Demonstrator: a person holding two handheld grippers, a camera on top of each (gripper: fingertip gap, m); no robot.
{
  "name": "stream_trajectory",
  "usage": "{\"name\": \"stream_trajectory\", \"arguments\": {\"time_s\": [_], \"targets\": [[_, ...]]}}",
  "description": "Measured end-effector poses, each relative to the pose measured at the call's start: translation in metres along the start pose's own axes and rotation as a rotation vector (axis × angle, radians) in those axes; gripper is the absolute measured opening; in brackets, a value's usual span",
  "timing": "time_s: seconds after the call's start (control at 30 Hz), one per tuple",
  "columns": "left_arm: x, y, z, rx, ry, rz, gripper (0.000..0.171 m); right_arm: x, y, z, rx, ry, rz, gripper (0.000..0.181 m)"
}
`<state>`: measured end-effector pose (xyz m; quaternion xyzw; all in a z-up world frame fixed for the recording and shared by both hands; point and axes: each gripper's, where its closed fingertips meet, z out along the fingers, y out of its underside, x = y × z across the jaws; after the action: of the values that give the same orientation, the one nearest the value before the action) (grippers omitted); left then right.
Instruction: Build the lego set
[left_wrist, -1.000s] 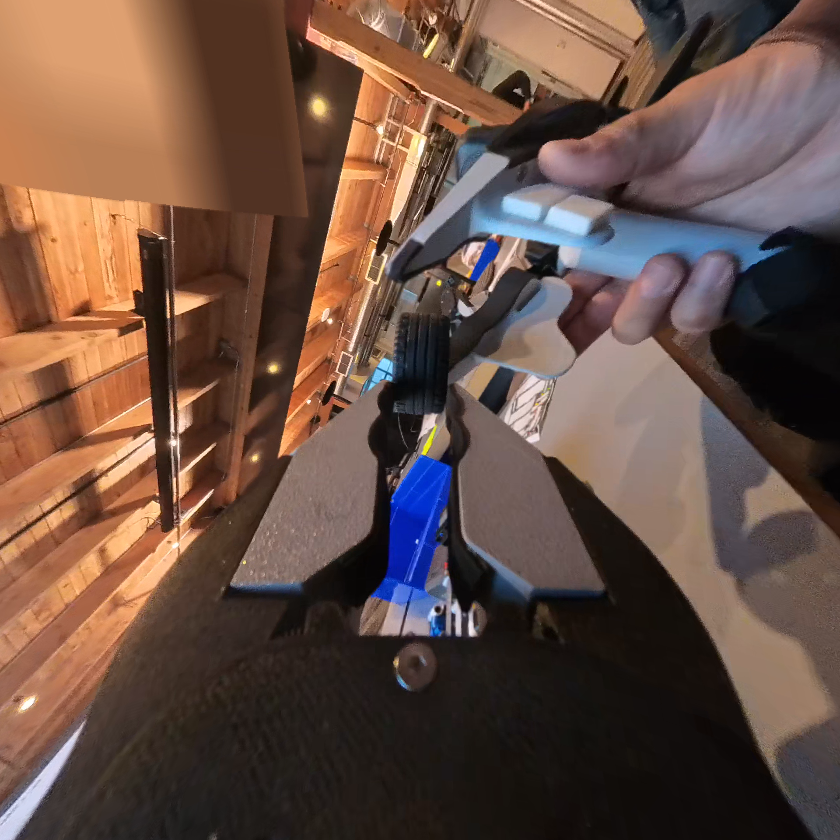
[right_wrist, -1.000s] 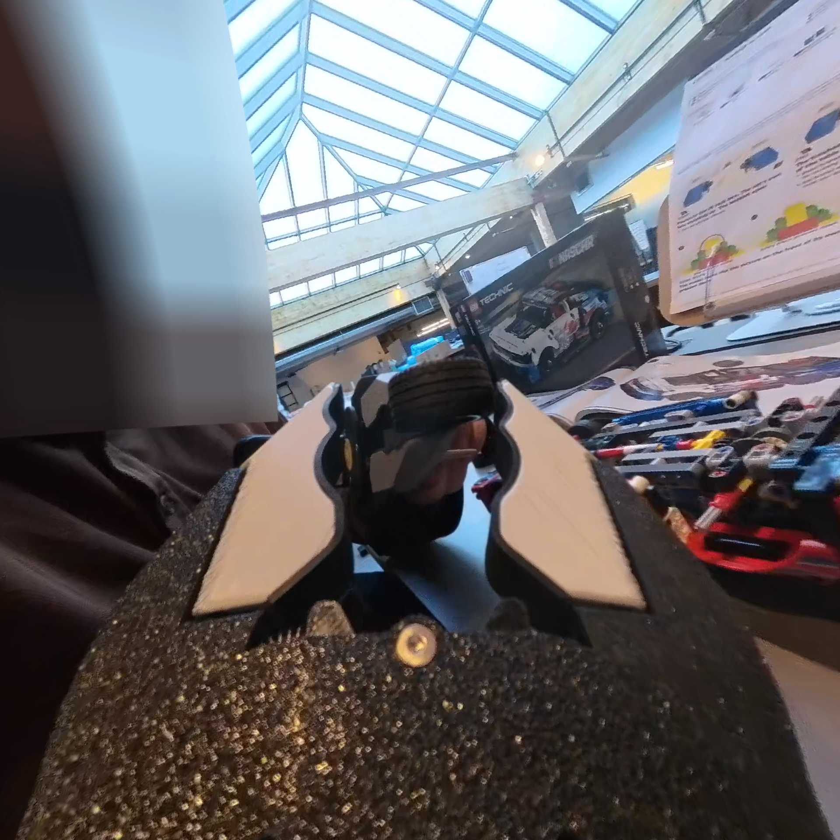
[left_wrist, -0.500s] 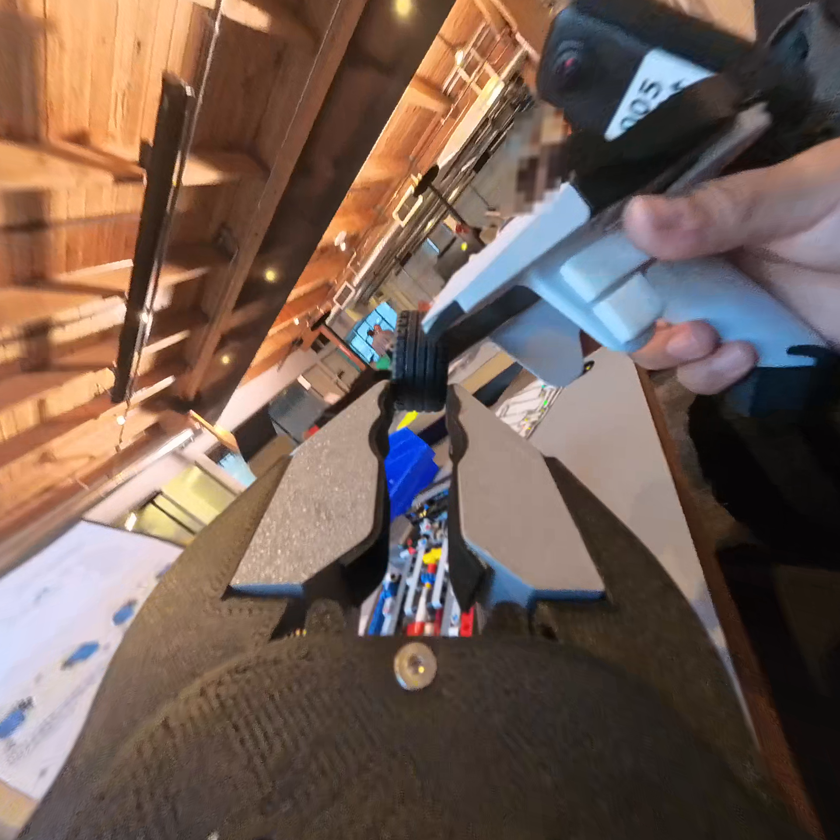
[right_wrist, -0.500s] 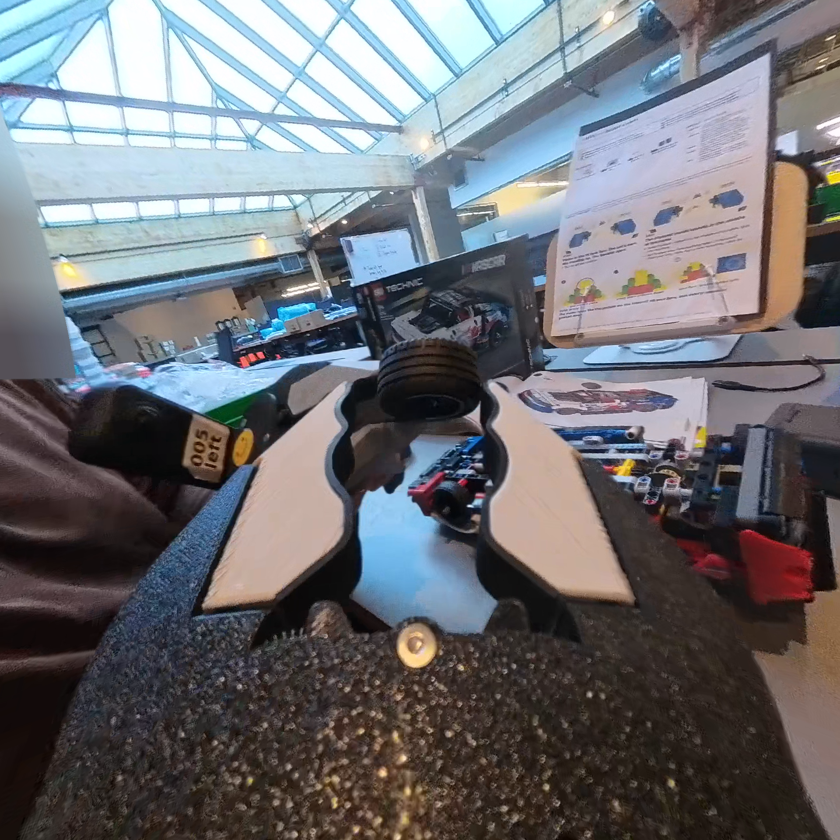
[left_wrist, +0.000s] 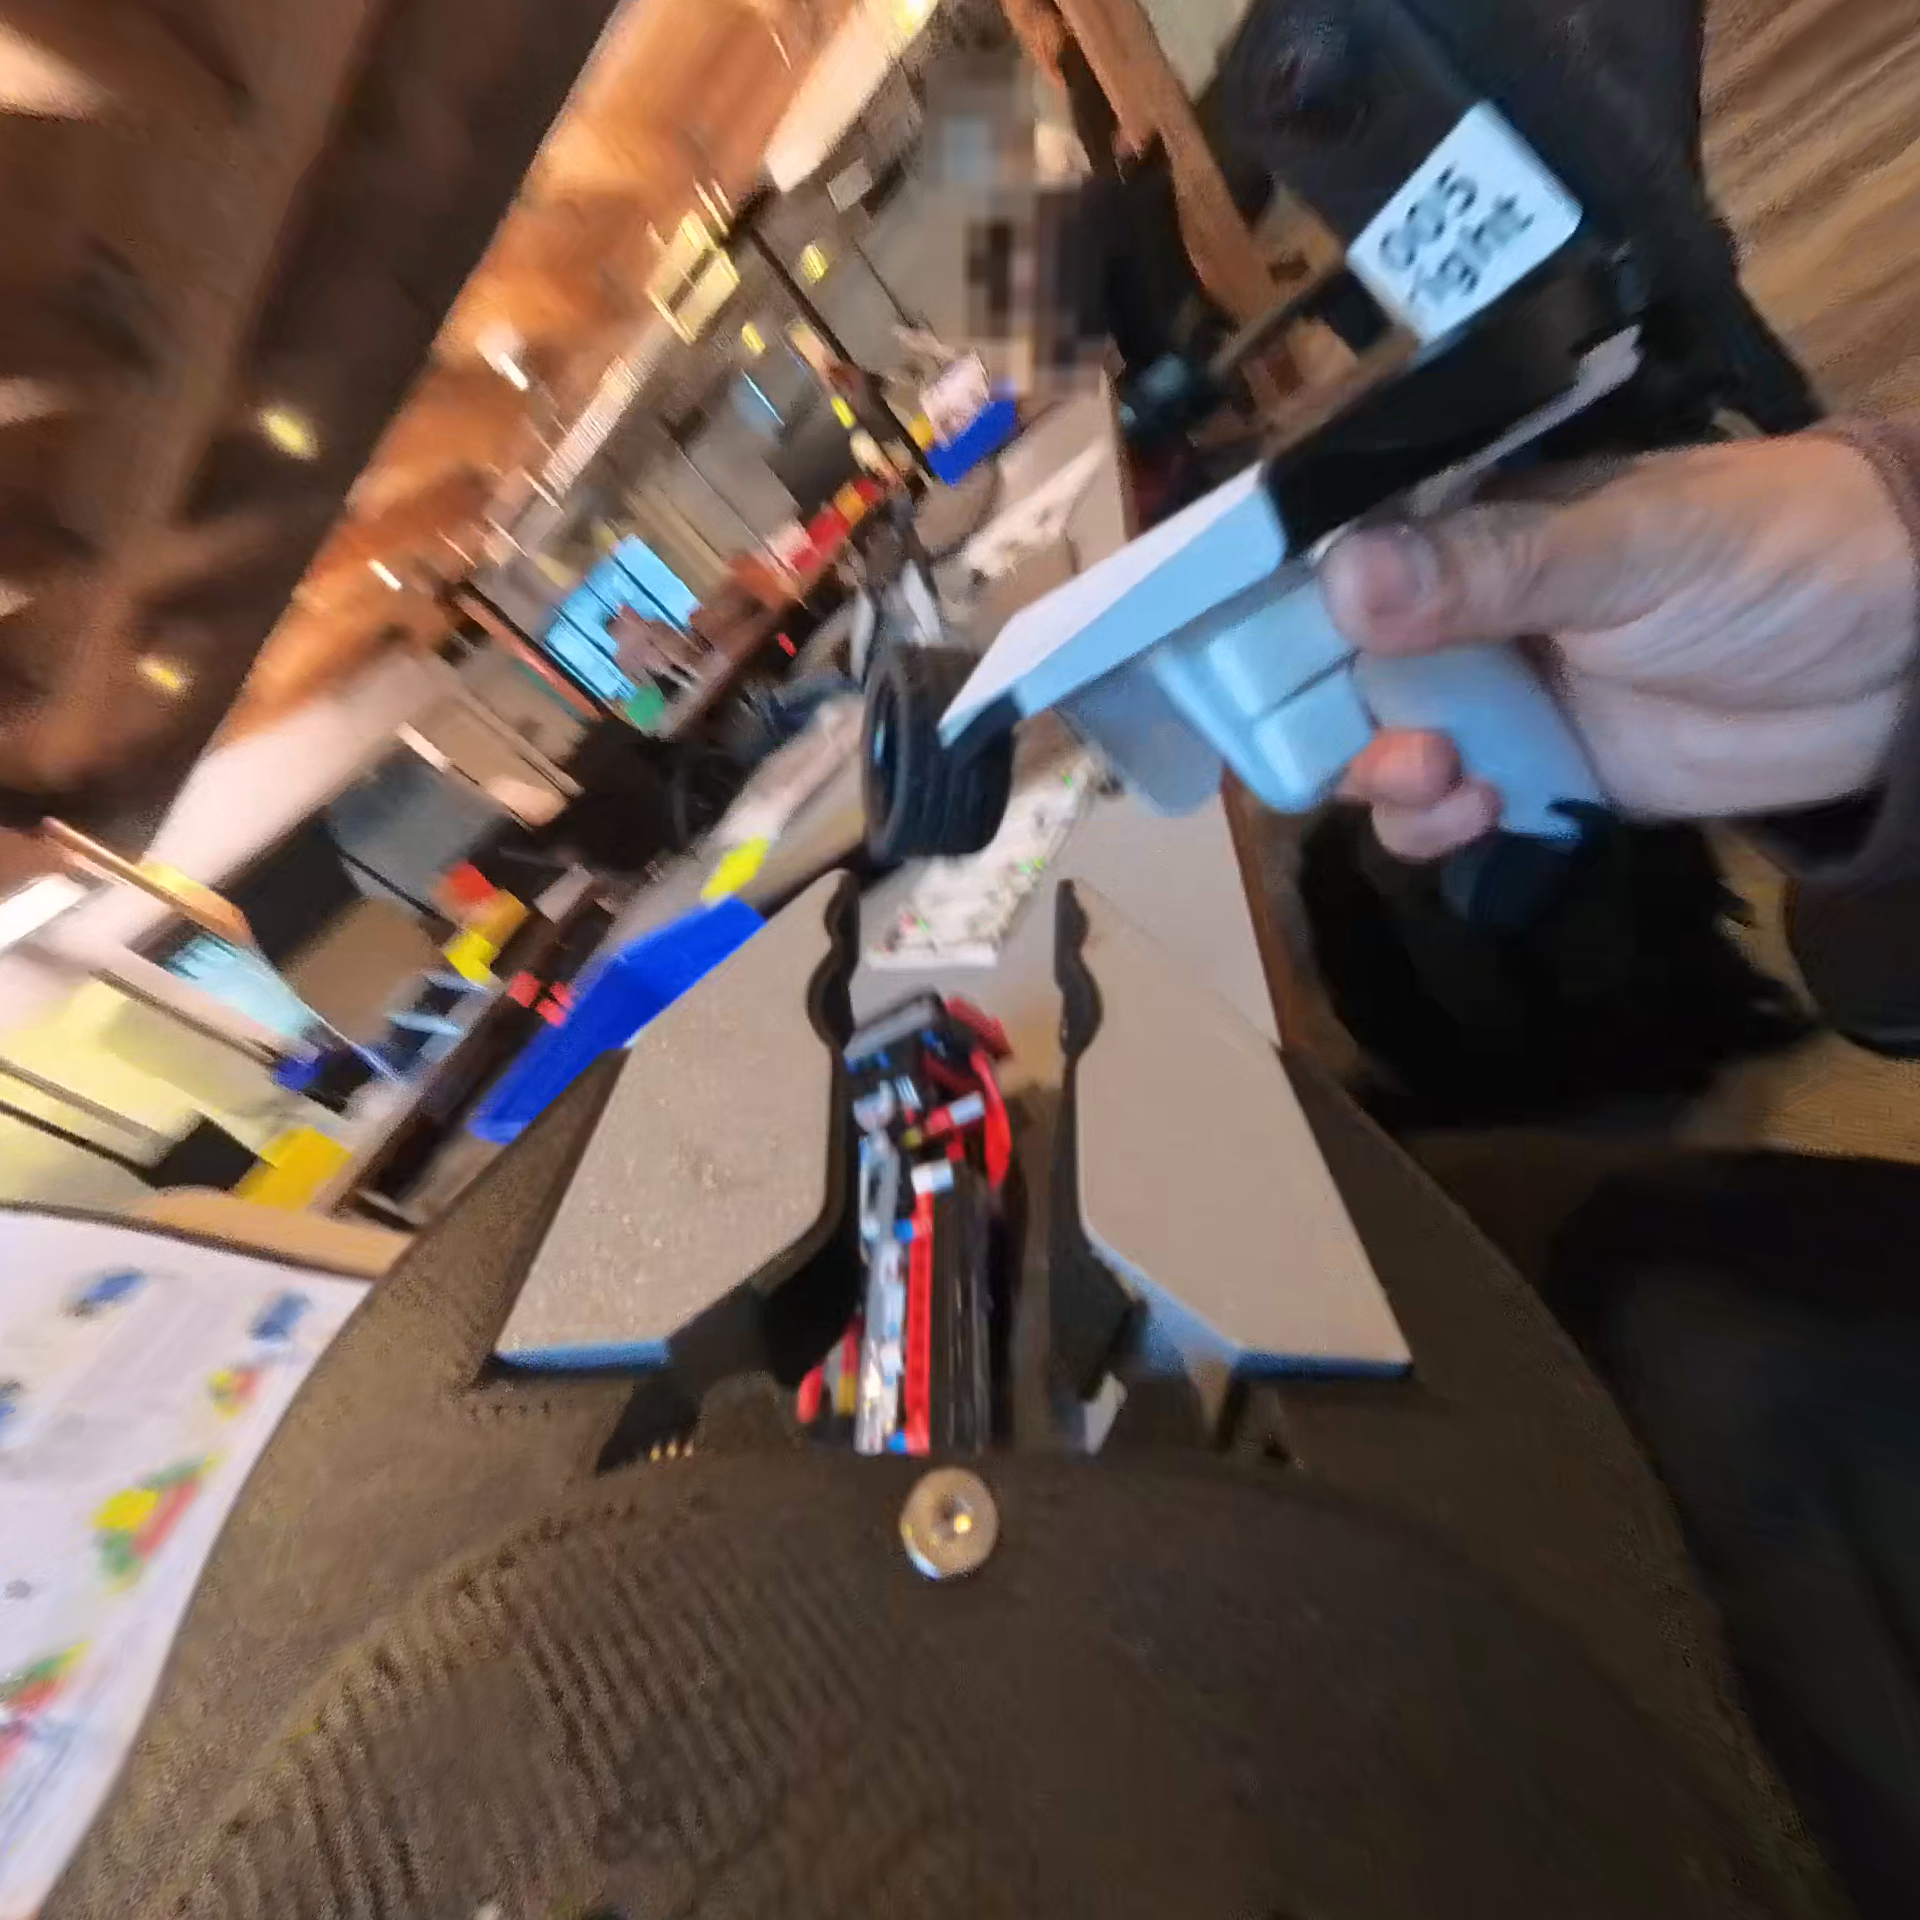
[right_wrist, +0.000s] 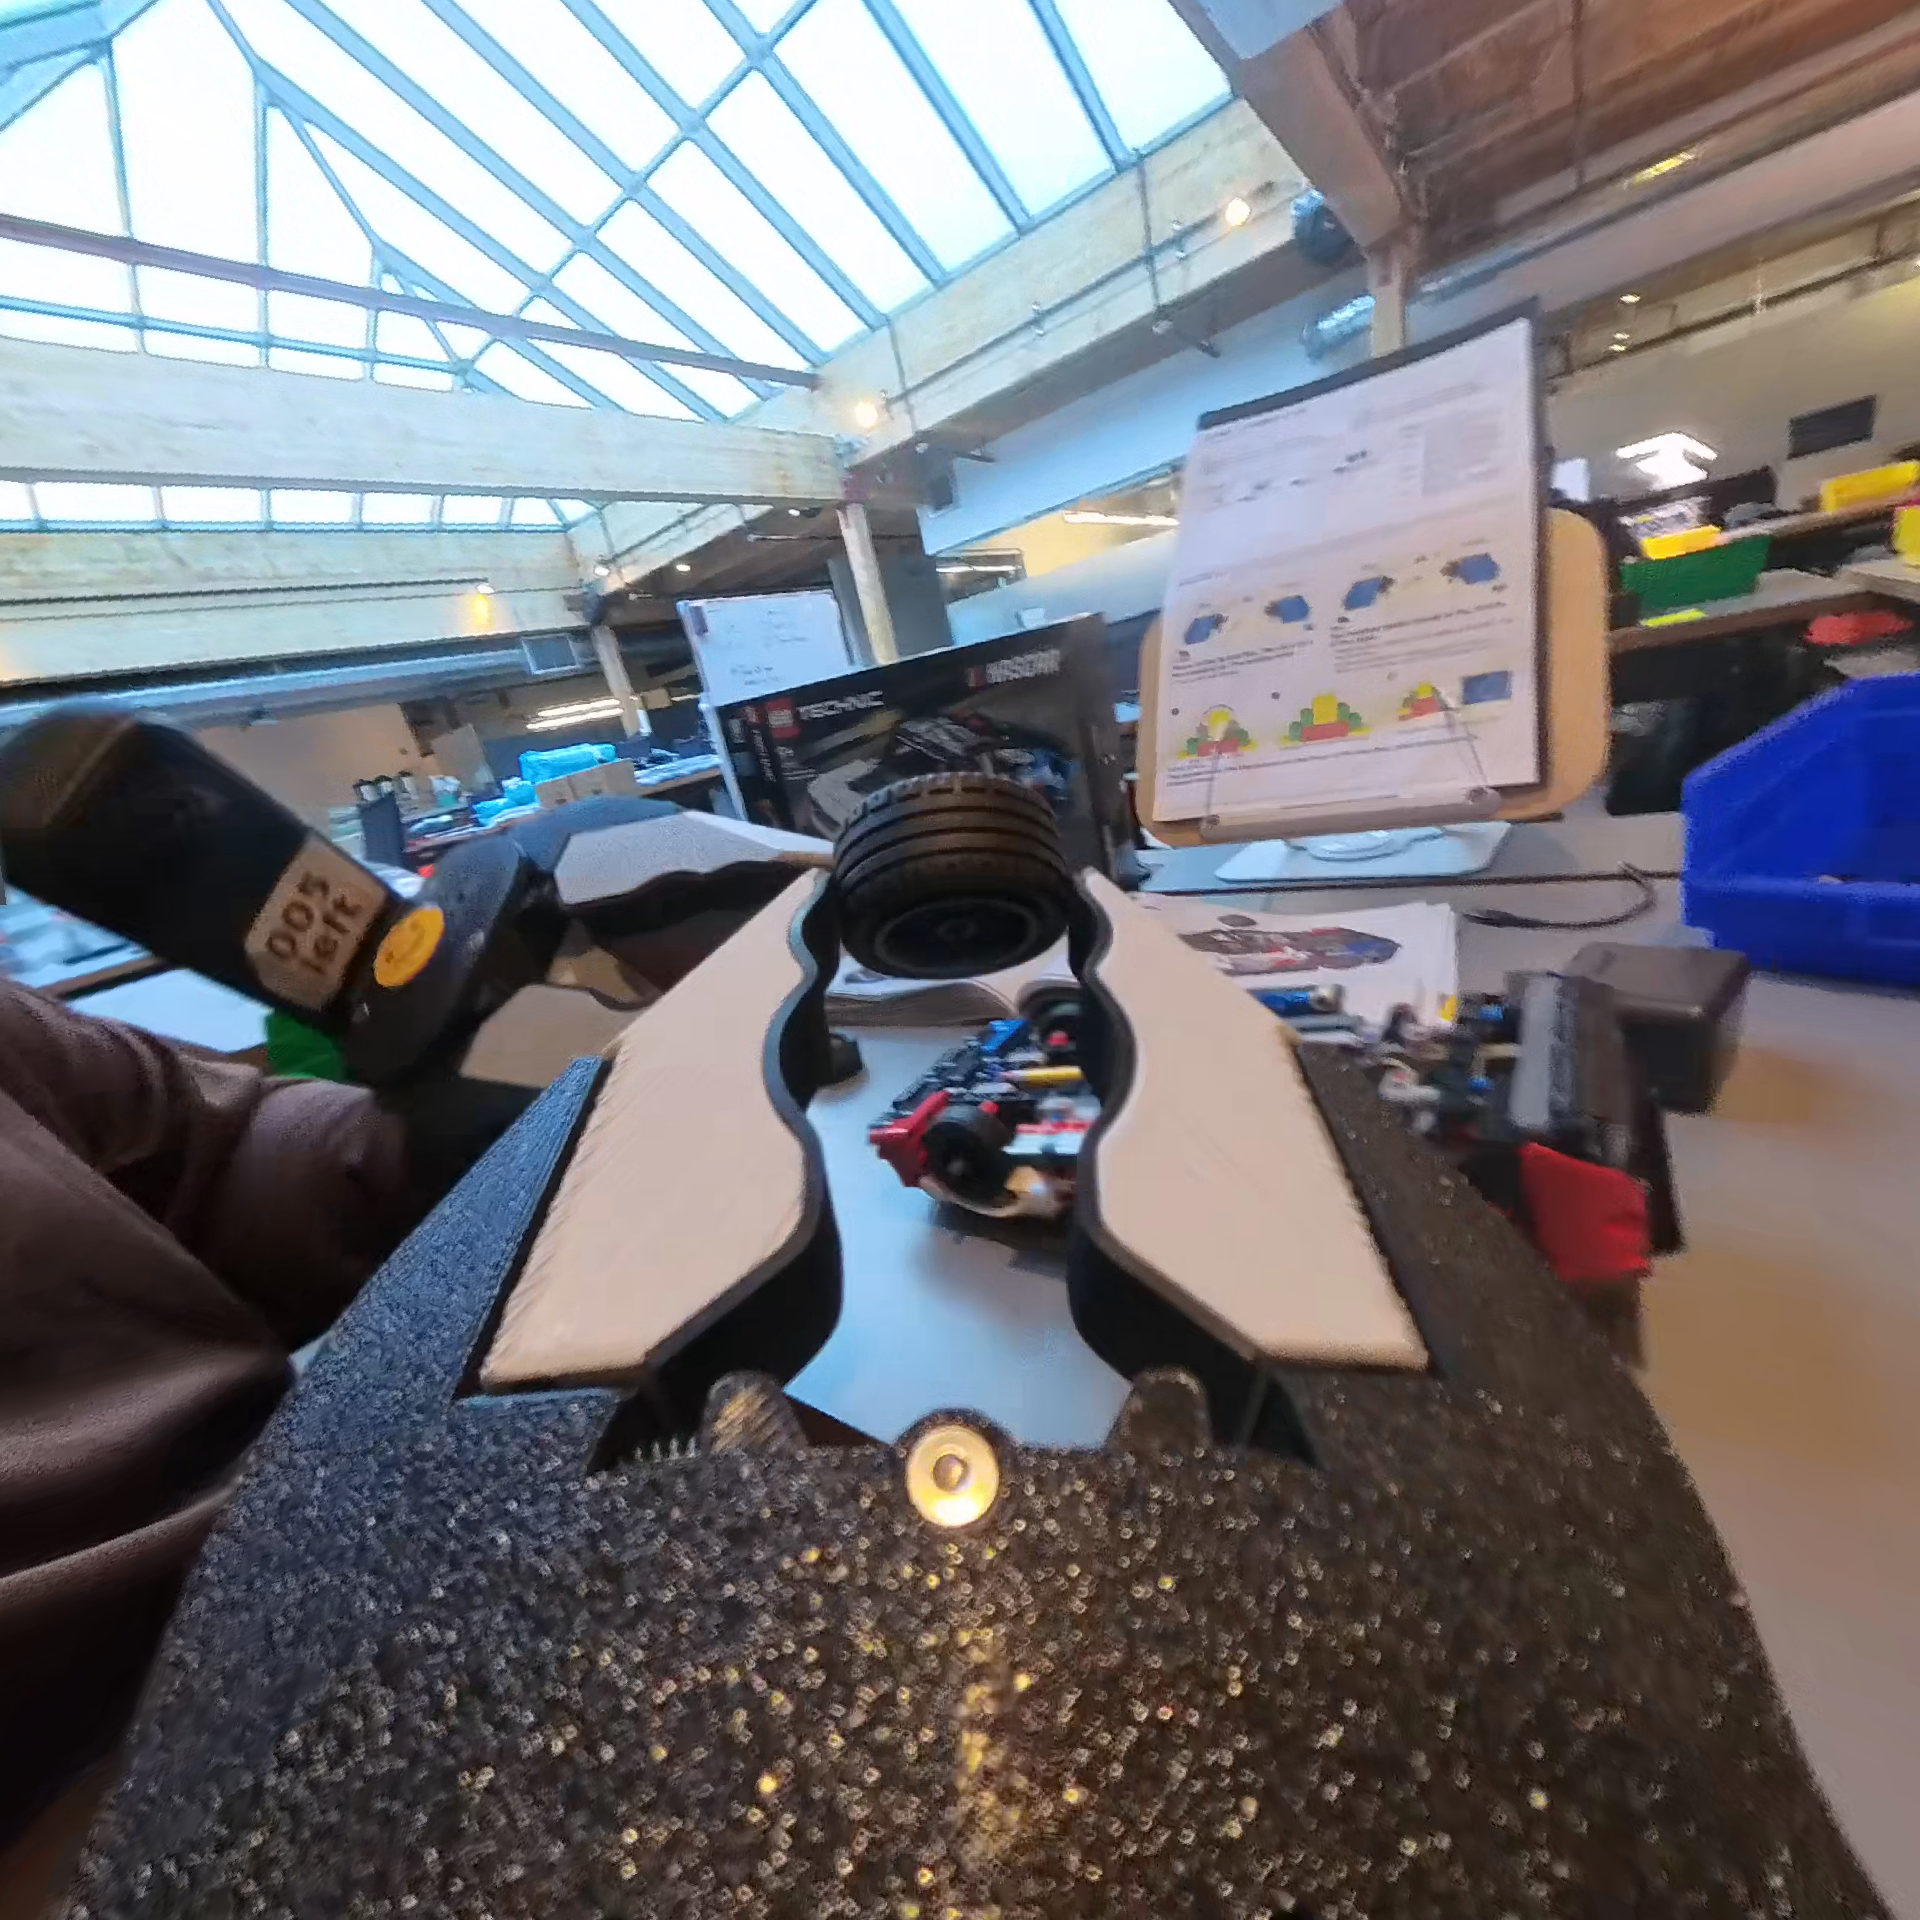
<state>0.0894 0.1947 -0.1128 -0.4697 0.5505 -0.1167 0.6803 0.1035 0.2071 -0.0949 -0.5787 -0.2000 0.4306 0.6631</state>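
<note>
- Right tongs (right_wrist: 951, 914) clench a black tyre (right_wrist: 951, 868) at their tips, raised above the desk (right_wrist: 935, 1340).
- Left tongs (left_wrist: 951, 925) stand released and empty, just beside that tyre.
- Below, the part-built chassis (right_wrist: 987, 1127) lies wheel-less on this side; loose pieces (right_wrist: 1558, 1091) remain unassembled, so much work appears left.

A large open workshop or maker space is being shown: a glazed skylight roof (right_wrist: 436, 177) on timber beams (right_wrist: 416, 447) is being seen overhead, while long worktables (right_wrist: 1766, 1143), blue parts bins (right_wrist: 1808, 831), a whiteboard (right_wrist: 774, 639) and cluttered benches are being seen beyond.
</note>
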Motion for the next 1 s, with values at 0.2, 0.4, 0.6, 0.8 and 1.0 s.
{"name": "stream_trajectory", "arguments": {"time_s": [0.2, 0.4, 0.6, 0.8, 1.0], "targets": [[-0.065, 0.126, -0.027, -0.456, 0.147, -0.3, 0.053, 0.055, 0.024, -0.02, -0.105, 0.09, 0.102, 0.038], [-0.094, 0.188, -0.034, -0.543, 0.333, -0.646, 0.069, 0.09, 0.044, -0.028, -0.207, 0.126, 0.092, 0.039], [-0.083, 0.224, -0.02, -0.707, 0.453, -0.625, 0.071, 0.102, 0.07, -0.026, -0.32, 0.12, 0.091, 0.039], [-0.072, 0.227, -0.016, -0.749, 0.482, -0.62, 0.073, 0.114, 0.078, -0.031, -0.343, 0.131, 0.132, 0.039], [-0.049, 0.215, -0.025, -0.754, 0.53, -0.715, 0.065, 0.122, 0.076, -0.036, -0.341, 0.13, 0.167, 0.039]]}}
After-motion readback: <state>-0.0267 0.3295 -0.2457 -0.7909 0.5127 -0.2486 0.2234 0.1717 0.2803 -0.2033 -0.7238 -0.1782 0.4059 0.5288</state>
